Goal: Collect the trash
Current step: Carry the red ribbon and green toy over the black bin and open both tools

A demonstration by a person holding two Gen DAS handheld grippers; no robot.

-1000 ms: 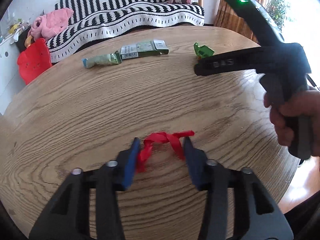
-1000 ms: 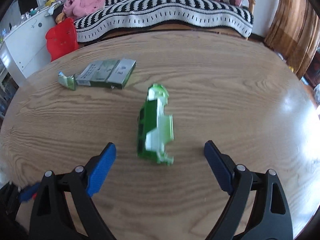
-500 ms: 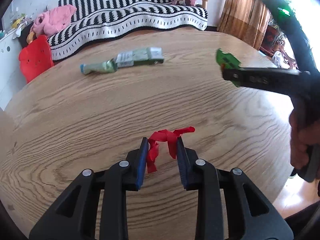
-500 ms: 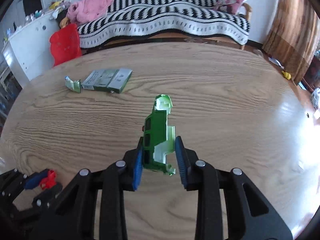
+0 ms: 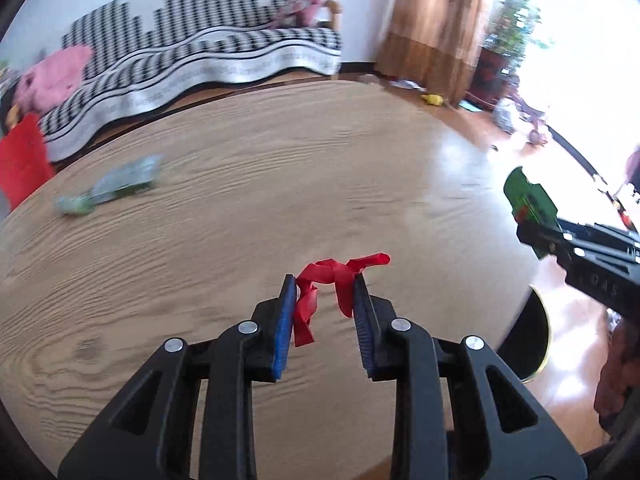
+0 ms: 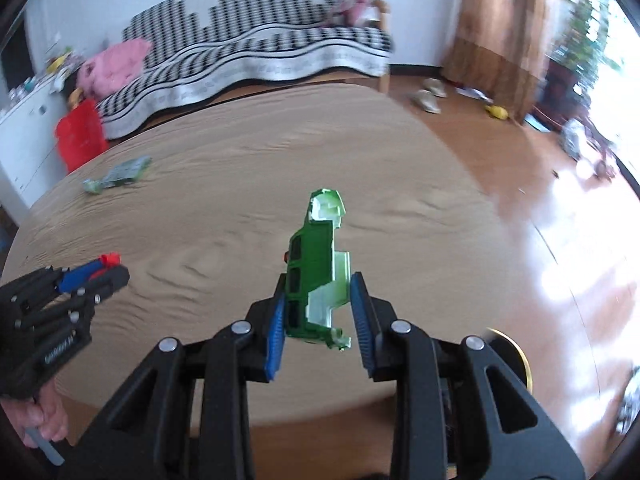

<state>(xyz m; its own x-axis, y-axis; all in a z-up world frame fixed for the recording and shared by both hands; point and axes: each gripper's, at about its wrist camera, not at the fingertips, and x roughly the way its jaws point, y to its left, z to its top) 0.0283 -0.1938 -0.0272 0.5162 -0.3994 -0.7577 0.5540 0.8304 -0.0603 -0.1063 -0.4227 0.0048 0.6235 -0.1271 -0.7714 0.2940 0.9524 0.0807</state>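
My left gripper (image 5: 324, 292) is shut on a crumpled red ribbon scrap (image 5: 332, 276) and holds it above the round wooden table (image 5: 240, 200). My right gripper (image 6: 318, 292) is shut on a torn green carton piece (image 6: 316, 256), lifted above the table's right side. The right gripper with the green piece (image 5: 530, 204) shows at the right of the left wrist view. The left gripper (image 6: 100, 268) with the red scrap shows at the left of the right wrist view. A green-grey wrapper and flat box (image 5: 116, 186) lie on the far left of the table, also in the right wrist view (image 6: 120, 172).
A black bin with a gold rim (image 5: 536, 340) stands on the floor by the table's right edge, also in the right wrist view (image 6: 512, 356). A striped sofa (image 5: 200, 64), a red bag (image 5: 20, 160) and curtains (image 5: 432, 28) lie beyond the table.
Both grippers closed on their pieces and lifted them. Both have swung to the right, toward the table's right edge and the bin.
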